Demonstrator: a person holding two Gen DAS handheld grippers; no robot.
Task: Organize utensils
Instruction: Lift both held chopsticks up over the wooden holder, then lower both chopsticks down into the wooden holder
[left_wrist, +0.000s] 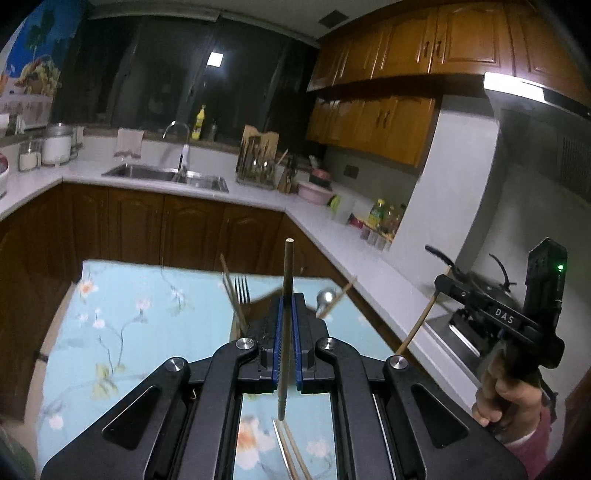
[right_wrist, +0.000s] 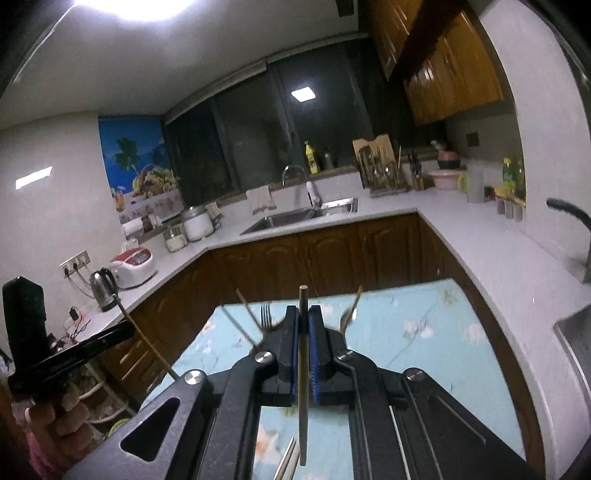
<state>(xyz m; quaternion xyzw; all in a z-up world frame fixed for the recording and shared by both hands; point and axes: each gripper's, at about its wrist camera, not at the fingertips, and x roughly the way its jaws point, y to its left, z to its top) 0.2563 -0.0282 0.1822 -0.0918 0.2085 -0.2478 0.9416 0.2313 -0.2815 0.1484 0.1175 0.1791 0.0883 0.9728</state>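
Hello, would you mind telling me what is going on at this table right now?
A person is sorting utensils with two hand-held grippers. The left hand-held gripper is shut on one chopstick, and the right hand-held gripper is shut on another chopstick, both lifted above the floral tablecloth. A fork, a spoon and more chopsticks remain on the table ahead.

Both wrist views look forward along their own jaws, tilted slightly down, close above the floral tabletop (left_wrist: 110, 317). Each faces the kitchen's far sink (left_wrist: 166, 175) and dark window (right_wrist: 258, 136). Shared ground: tabletop, sink, window. Each side glimpses the opposite handheld rig.
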